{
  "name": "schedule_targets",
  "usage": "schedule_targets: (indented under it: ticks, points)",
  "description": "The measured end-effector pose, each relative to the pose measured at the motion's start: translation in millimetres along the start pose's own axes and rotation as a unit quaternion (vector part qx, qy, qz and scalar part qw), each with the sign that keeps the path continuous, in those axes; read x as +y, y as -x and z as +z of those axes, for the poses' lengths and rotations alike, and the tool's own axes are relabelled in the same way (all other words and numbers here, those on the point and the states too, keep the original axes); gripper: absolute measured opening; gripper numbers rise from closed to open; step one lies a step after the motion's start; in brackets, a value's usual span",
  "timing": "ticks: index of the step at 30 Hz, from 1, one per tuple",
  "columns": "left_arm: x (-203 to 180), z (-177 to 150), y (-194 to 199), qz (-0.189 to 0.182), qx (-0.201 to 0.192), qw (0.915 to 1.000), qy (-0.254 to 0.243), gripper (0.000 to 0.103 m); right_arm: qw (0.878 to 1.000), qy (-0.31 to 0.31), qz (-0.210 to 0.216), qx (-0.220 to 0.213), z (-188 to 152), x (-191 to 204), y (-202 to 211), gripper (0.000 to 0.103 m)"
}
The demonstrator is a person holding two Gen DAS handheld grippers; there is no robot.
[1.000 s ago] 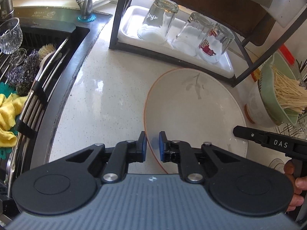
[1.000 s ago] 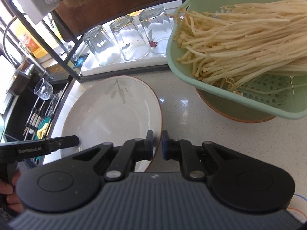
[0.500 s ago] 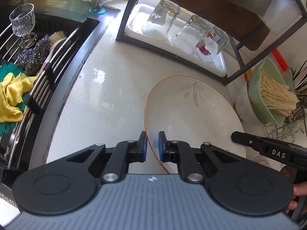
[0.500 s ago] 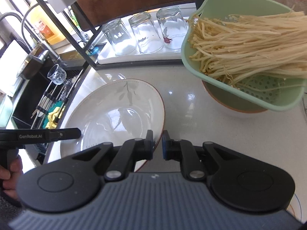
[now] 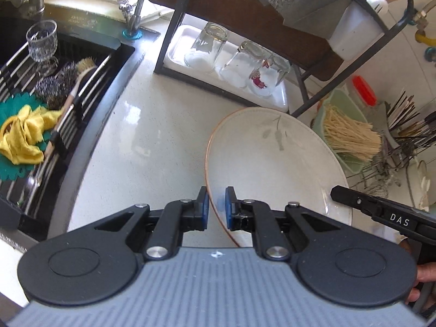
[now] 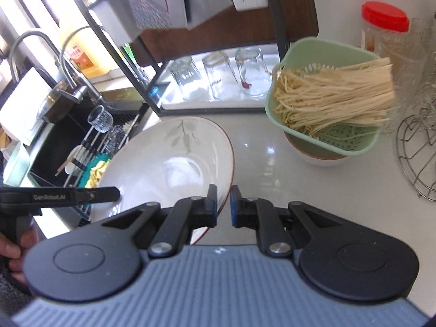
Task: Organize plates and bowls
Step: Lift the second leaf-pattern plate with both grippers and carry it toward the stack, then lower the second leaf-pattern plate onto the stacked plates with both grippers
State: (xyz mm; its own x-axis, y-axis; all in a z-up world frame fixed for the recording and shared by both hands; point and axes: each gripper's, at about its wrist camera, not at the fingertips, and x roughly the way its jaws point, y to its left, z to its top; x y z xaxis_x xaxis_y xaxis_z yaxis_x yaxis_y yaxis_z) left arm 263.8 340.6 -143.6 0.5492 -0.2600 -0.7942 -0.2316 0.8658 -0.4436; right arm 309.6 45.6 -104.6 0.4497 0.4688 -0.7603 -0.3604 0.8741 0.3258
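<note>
The pale speckled tabletop (image 5: 141, 147) has a broad bare stretch on the left of the left wrist view, bounded on its left by the dark curved rim of the sink (image 5: 90, 125), where a rack carries a stemmed glass (image 5: 41, 41), a scouring ball, a brush and a yellow cloth (image 5: 23, 136). At the far side a black-framed shelf (image 5: 174, 27) stands on the tabletop, and under it a white tray (image 5: 280, 100) holds three upturned glasses (image 5: 207, 49). To the right sits a green colander (image 6: 327, 141) of pale thin mushrooms, nested in a bowl with a brown rim (image 6: 313, 158), and beside it a wire rack (image 6: 417, 158) and a red-lidded jar (image 6: 384, 27). In the right wrist view, open tabletop lies between the colander and the near edge.

The plate (image 5: 272, 163), white with a thin brown rim and a grey leaf sprig, is held up off the tabletop, between the sink and the colander. It is tilted, its hollow face turned up and toward the cameras; it reads as an oval whose long axis runs from near to far, the sprig at the far end, close to the tray.

The left hand-held gripper (image 5: 217, 208) is nearly closed, its blue pads pinching the plate's near left rim. The right hand-held gripper (image 6: 224, 208) is likewise almost shut on the near right rim. Each appears in the other's view as a black arm beside the plate, with fingers of a hand (image 5: 421, 278) at the frame edge.
</note>
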Motion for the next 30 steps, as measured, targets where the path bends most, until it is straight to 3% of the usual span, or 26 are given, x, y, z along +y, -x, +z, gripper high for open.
schedule_targets:
  ticks: [7, 15, 24, 30]
  points:
    - [-10.6, -13.8, 19.5, -0.025, 0.003, 0.9997, -0.004, 0.014, 1.000, -0.012, -0.008, -0.022, -8.6, 3.8, 30.5, 0.012]
    - [-31.1, -17.8, 21.7, -0.049, 0.013, 0.9979, -0.041, 0.014, 0.999, -0.033, -0.021, -0.037, -30.9, -4.3, 60.4, 0.013]
    - [-68.9, -22.3, 5.9, -0.082, 0.028, 0.9914, -0.098, 0.014, 0.994, -0.082, -0.048, -0.051, -59.5, -26.9, 94.1, 0.014]
    - [-92.6, -33.2, -17.3, -0.103, 0.065, 0.9842, -0.128, 0.014, 0.990, -0.107, -0.081, -0.051, -83.3, -45.4, 108.2, 0.014]
